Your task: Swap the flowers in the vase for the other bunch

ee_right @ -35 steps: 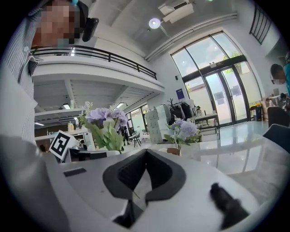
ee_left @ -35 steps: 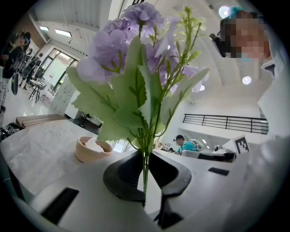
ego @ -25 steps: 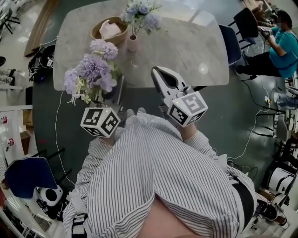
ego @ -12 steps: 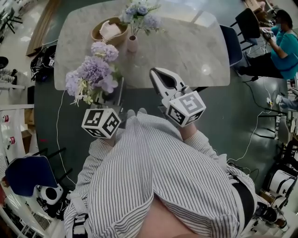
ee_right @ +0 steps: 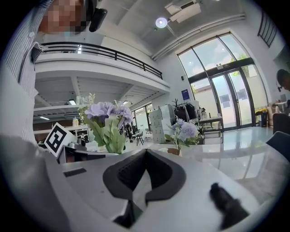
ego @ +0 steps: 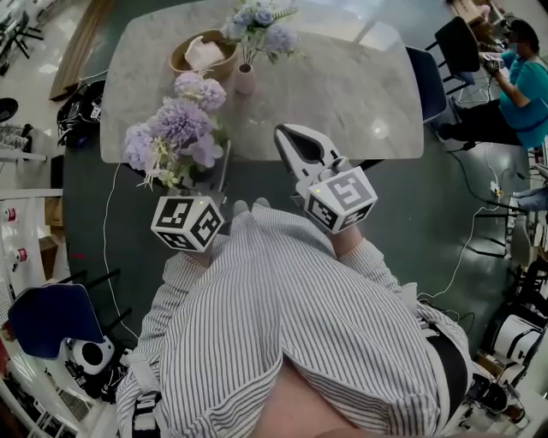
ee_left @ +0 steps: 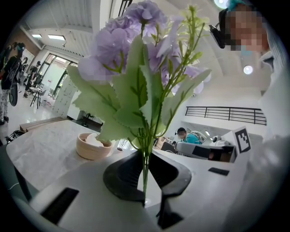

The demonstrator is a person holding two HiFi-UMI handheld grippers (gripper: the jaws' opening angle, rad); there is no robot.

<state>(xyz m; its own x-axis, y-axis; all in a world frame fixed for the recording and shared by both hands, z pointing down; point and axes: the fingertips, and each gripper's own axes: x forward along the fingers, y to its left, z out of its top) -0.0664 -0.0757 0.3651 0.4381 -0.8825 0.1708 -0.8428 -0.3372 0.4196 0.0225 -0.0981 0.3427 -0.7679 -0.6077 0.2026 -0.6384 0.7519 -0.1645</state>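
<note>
Left tool (ee_left: 144,158) was clenched on the thin green stems of a lilac bunch (ego: 175,137), and the blooms stood up over the near left edge of the desk (ego: 342,94). Right tool (ego: 288,135) was clenched with nothing between its jaws, over the same edge and apart from the bunch. Pink vase (ego: 245,81) stood further back on the desk with a second bunch (ego: 255,24) in it. Wooden bowl (ego: 201,56) sat just beside the vase.
</note>
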